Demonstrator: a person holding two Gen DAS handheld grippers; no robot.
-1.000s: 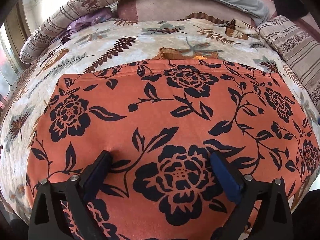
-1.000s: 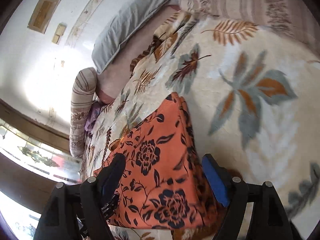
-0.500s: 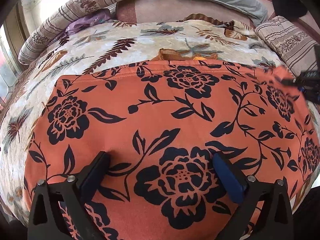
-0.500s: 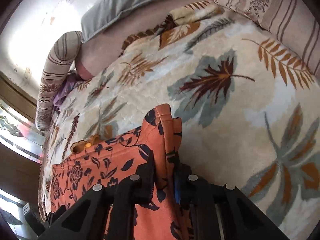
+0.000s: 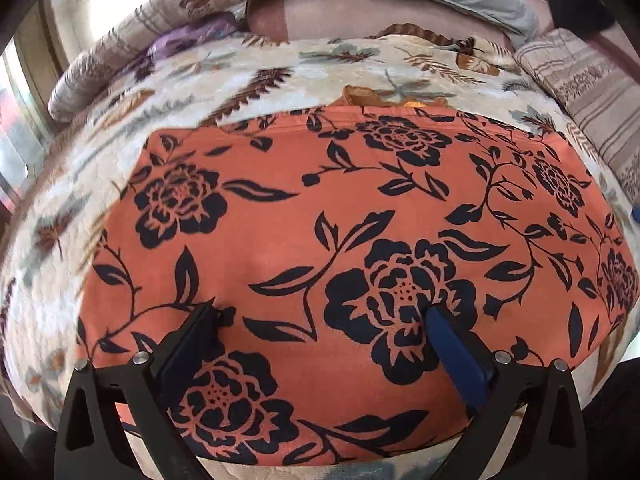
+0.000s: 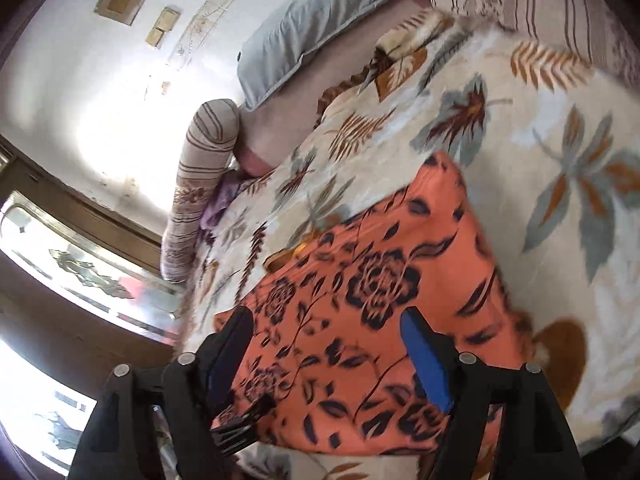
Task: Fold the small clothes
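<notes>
Garment: an orange cloth with black flowers (image 5: 352,216) lies spread flat on the leaf-print blanket (image 5: 224,80) of the bed, its far hem near a small tan item (image 5: 360,98) that peeks out beyond it
Handling: thin and limp by the look of it, light, no stiffness; I judge it will drape and sag from whatever point is pinched, and may slide a little on the plush blanket
Where to grip: at a hem or corner, where the edge is doubled and a pinch takes one clear layer; the near edge by the left fingers and the far right corner (image 6: 448,164) both look reachable
Left gripper (image 5: 320,316): jaws wide apart, pad tips down on the cloth near its near edge, nothing pinched between them
Right gripper (image 6: 324,320): jaws wide apart, above the right side of the garment; this view is motion-blurred, so whether the pads touch the cloth I cannot tell
Other gripper in right view: the left gripper's tips show at lower left
</notes>
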